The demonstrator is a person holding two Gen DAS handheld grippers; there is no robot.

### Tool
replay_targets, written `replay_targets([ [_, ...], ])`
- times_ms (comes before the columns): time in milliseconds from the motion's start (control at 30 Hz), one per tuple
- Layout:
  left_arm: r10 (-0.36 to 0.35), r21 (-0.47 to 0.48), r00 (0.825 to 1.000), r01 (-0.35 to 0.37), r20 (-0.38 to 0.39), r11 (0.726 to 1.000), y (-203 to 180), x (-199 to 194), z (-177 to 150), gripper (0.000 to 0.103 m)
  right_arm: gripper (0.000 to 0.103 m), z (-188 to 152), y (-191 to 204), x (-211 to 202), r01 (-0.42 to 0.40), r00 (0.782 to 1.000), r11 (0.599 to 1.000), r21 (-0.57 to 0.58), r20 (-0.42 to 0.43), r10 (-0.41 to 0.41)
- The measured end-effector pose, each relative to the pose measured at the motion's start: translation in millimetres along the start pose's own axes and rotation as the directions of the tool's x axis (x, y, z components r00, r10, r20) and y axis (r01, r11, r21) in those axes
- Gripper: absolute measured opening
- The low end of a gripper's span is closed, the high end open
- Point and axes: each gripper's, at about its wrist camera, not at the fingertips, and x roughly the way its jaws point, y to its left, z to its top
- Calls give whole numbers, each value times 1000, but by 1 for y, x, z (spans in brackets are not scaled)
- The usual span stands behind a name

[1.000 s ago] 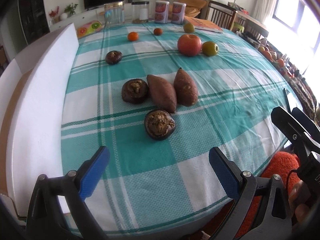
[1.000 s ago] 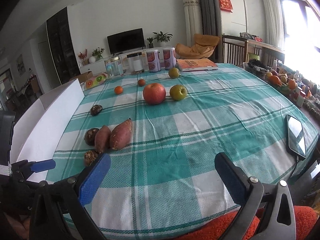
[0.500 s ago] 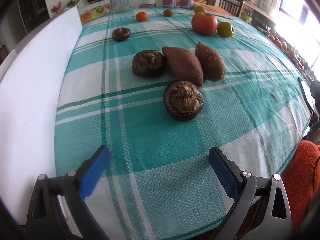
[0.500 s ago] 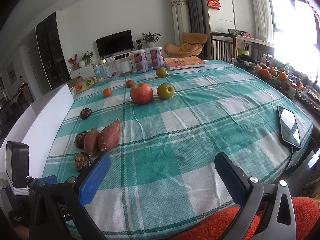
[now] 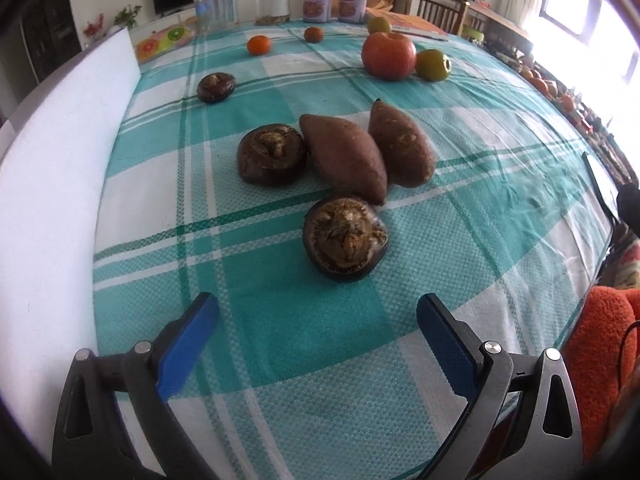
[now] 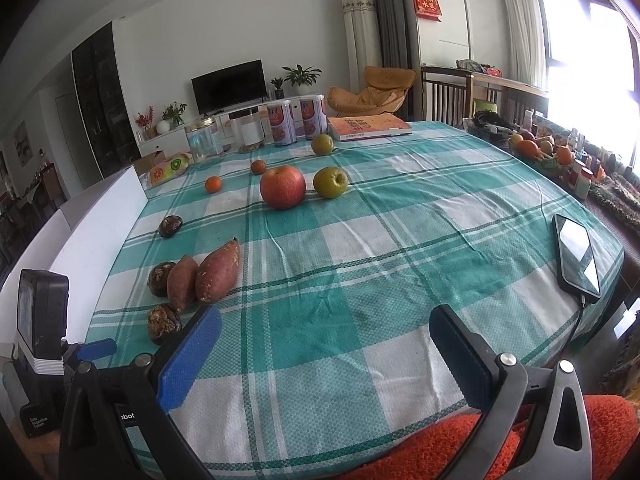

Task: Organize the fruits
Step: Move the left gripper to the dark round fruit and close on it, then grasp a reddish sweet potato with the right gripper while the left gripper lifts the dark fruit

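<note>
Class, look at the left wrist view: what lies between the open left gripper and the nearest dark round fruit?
Only bare checked tablecloth separates the left gripper from the nearest dark round fruit, seen in the left wrist view.

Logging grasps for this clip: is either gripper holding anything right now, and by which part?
Nothing is held. The left gripper and right gripper are both open above the tablecloth, with no fruit between their fingers.

Woven checked tablecloth (image 5: 280,280), glossy apple (image 5: 388,56), rough sweet potatoes (image 5: 344,158)
</note>
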Motion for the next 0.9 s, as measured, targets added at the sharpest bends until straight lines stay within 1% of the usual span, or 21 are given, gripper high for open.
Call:
replay_targets([
  [100, -49, 30, 998, 48, 25, 998, -6, 7, 16, 99, 103, 0, 0, -1, 0, 1000, 1000, 3, 1, 0],
  [200, -52, 54, 998, 50, 35, 997, -9, 16, 25, 97, 103, 0, -1, -2, 0, 1000, 1000, 10, 5, 0],
  [233, -50, 65, 998, 47, 36, 997, -9, 18, 26, 82, 103, 0, -2, -2, -1, 1000, 1000, 12, 5, 1],
  [267, -40, 77, 999, 38, 23, 996, -8, 21, 27, 52, 103, 0, -2, -2, -2, 1000, 1000, 15, 4, 2],
  [300, -35, 91, 999, 32, 36, 995, -8, 21, 27, 52, 103, 0, -2, -2, -2, 1000, 1000, 15, 2, 2],
  [333, -52, 96, 998, 49, 32, 994, -9, 19, 25, 47, 103, 0, -3, -1, -2, 1000, 1000, 17, -2, 2],
  [467, -60, 77, 997, 56, 41, 995, -7, 12, 15, 46, 103, 1, -3, 3, -13, 1000, 1000, 24, -26, 13],
  [533, -66, 59, 997, 63, 43, 996, -2, 8, 11, 46, 103, 4, -7, 8, -40, 998, 998, 43, -53, 42],
  [600, -78, 34, 996, 77, 43, 996, 6, 3, 7, 46, 103, 7, -12, 17, -72, 992, 995, 70, -99, 79],
  [700, -90, 13, 995, 90, 43, 996, 16, -3, 2, 46, 103, 12, -13, 34, -160, 967, 983, 95, -185, 175],
  [767, -97, 5, 994, 97, 44, 995, 22, -7, -1, 46, 103, 19, -16, 47, -213, 950, 970, 119, -207, 234],
  [800, -104, 0, 994, 104, 46, 995, 24, -9, -2, 46, 103, 26, -21, 55, -215, 947, 967, 140, -211, 241],
  [867, -114, -9, 992, 115, 58, 993, 27, -12, -3, 46, 101, 46, -32, 72, -177, 950, 972, 157, -229, 210],
  [900, -118, -13, 991, 119, 65, 993, 28, -14, -3, 46, 92, 55, -33, 79, -178, 945, 973, 146, -250, 210],
])
